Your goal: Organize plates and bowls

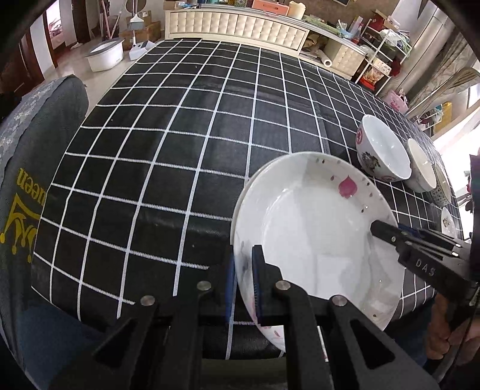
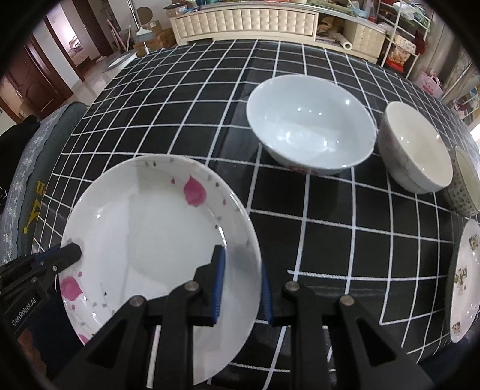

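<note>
A white deep plate with pink petals sits tilted over the near edge of the black checked table. My left gripper is shut on its left rim, blue pads on either side; the right wrist view shows it at the far left. My right gripper holds the opposite rim between its pads and shows in the left wrist view. A large white bowl, a smaller cream bowl and a patterned bowl stand in a row beyond.
A small flowered plate lies at the table's right edge. A chair with a grey cover stands at the left side. A padded white cabinet and cluttered shelves lie past the far end.
</note>
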A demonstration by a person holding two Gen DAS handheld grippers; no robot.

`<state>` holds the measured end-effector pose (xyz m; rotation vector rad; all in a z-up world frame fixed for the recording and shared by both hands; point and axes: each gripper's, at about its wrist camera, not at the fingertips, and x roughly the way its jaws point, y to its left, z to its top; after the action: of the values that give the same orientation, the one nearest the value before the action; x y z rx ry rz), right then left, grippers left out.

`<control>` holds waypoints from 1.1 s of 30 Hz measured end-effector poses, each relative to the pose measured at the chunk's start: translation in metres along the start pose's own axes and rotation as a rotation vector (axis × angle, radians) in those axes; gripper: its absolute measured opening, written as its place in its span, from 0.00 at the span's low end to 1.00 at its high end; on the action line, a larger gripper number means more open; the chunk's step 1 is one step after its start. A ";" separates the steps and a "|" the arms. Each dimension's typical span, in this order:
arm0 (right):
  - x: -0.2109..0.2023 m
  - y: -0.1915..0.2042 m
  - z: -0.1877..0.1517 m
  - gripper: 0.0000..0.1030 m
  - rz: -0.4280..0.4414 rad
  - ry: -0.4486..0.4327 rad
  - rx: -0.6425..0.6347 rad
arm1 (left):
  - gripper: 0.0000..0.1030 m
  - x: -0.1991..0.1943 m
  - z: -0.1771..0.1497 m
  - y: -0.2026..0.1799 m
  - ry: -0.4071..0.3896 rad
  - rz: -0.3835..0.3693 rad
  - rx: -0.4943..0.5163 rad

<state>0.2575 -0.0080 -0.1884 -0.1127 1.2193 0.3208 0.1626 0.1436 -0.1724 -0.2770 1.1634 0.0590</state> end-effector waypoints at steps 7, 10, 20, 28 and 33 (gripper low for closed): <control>0.004 0.003 0.003 0.26 -0.002 -0.004 -0.009 | 0.09 0.004 0.002 -0.001 -0.001 0.020 0.002; 0.004 0.004 0.002 0.26 -0.011 -0.011 -0.019 | 0.09 0.005 0.002 -0.002 -0.002 0.027 0.006; 0.001 -0.005 -0.005 0.27 0.004 -0.004 0.019 | 0.24 -0.006 -0.001 0.000 -0.018 0.004 -0.020; -0.037 -0.012 -0.009 0.63 -0.026 -0.126 0.020 | 0.37 -0.040 0.001 -0.017 -0.123 0.023 0.026; -0.069 -0.017 -0.015 0.70 -0.027 -0.202 0.017 | 0.45 -0.055 0.002 -0.042 -0.166 0.017 0.070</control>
<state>0.2279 -0.0407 -0.1301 -0.0798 1.0197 0.2912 0.1503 0.1089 -0.1139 -0.1964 1.0007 0.0555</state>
